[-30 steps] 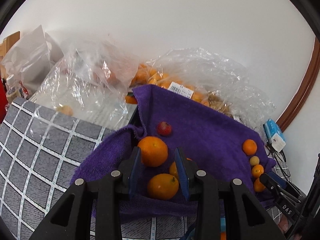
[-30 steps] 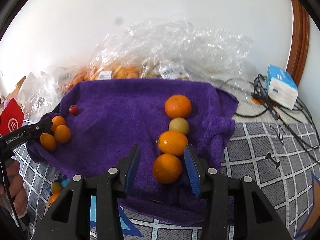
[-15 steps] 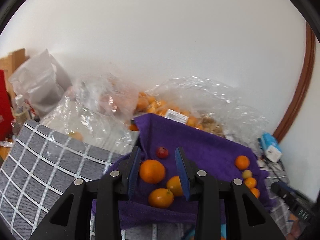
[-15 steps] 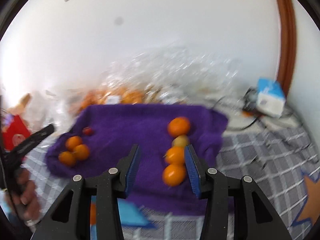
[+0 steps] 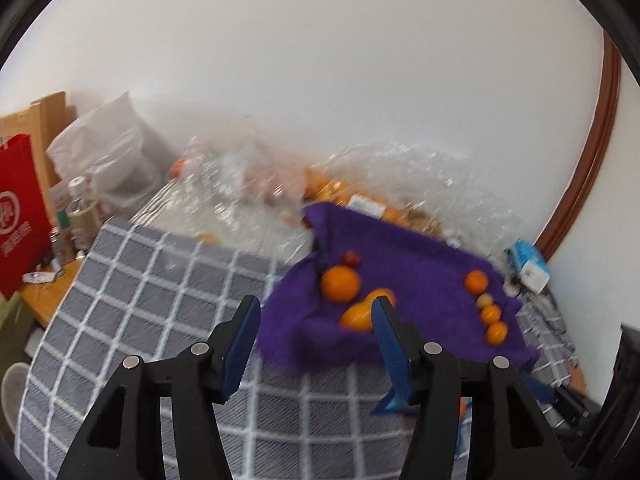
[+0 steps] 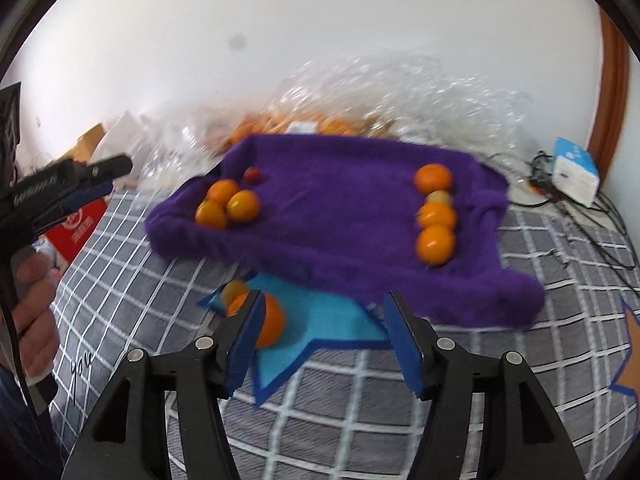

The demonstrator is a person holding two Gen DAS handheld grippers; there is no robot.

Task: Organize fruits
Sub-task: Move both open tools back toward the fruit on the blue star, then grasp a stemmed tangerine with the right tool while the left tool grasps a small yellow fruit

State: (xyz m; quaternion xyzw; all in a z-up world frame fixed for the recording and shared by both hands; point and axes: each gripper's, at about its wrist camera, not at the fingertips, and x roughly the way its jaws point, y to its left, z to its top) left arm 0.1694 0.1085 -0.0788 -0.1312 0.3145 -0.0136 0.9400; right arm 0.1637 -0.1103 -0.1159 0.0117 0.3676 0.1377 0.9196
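Note:
A purple towel lies on a grey checked bedspread. At its left end three oranges cluster beside a small red fruit. At its right end several fruits form a row. Off the towel, an orange and a small yellowish fruit rest on the bedspread by my right gripper's left finger. My left gripper hovers short of the towel's near edge, jaws opening, nothing between them. My right gripper is likewise opening and empty, back from the towel.
Crumpled clear plastic bags holding more oranges lie behind the towel against the white wall. A blue and white box and cables sit at the right. A red bag and bottles stand left. A hand holds the left gripper.
Both grippers have drawn back from the towel, so the fruits look smaller and more bedspread shows. Both pairs of jaws stand wider apart. The fruits lie as before.

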